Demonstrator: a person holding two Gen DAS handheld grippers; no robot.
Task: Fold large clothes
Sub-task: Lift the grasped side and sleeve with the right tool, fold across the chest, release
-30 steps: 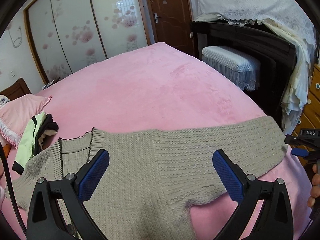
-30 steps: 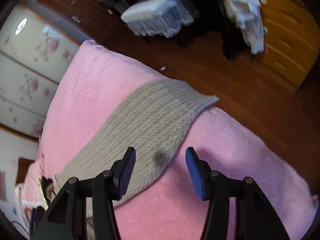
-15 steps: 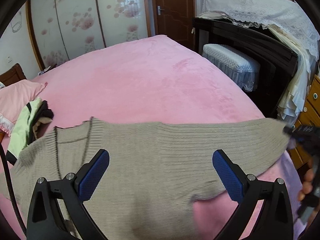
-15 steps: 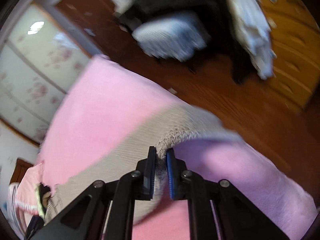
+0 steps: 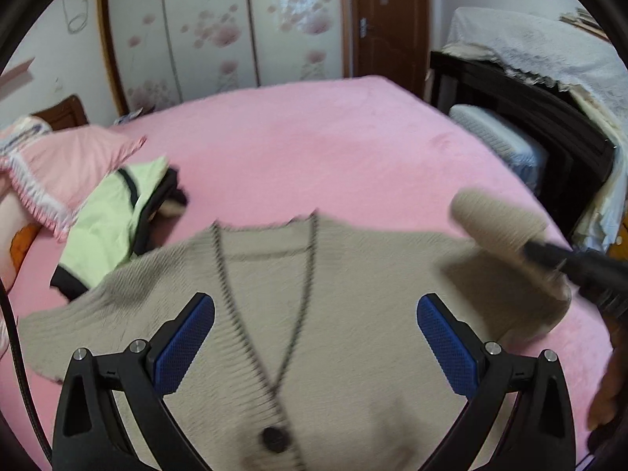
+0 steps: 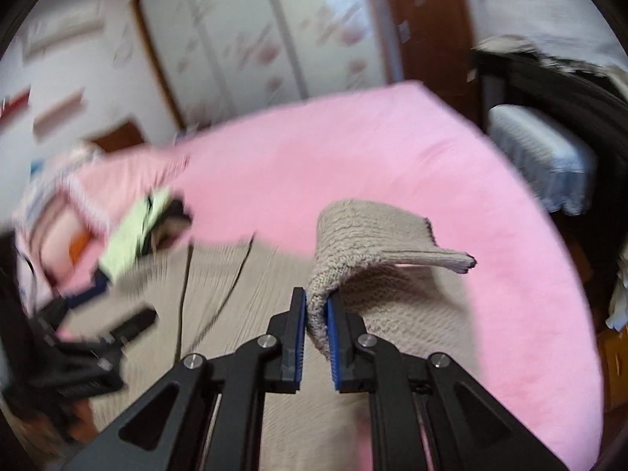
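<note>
Beige knit cardigan (image 5: 353,333) spread on pink bed (image 5: 314,149), R gripper (image 6: 316,314) lifting its sleeve (image 6: 369,235).

R gripper's blue pads are pinched tight on a fold of the sleeve, held up above the cardigan's body w/ the cuff end drooping to the right. L gripper (image 5: 316,337) hovers over the cardigan front, jaws spread wide, nothing btwn them; a dark button (image 5: 274,437) sits below, near the bottom edge. Cardigan lies flat across the near half of the bed, neckline facing away. Pale green & black clothes (image 5: 117,216) lie piled at its left shoulder, beside a pink pillow (image 5: 66,161). Both views are motion-blurred.
</note>
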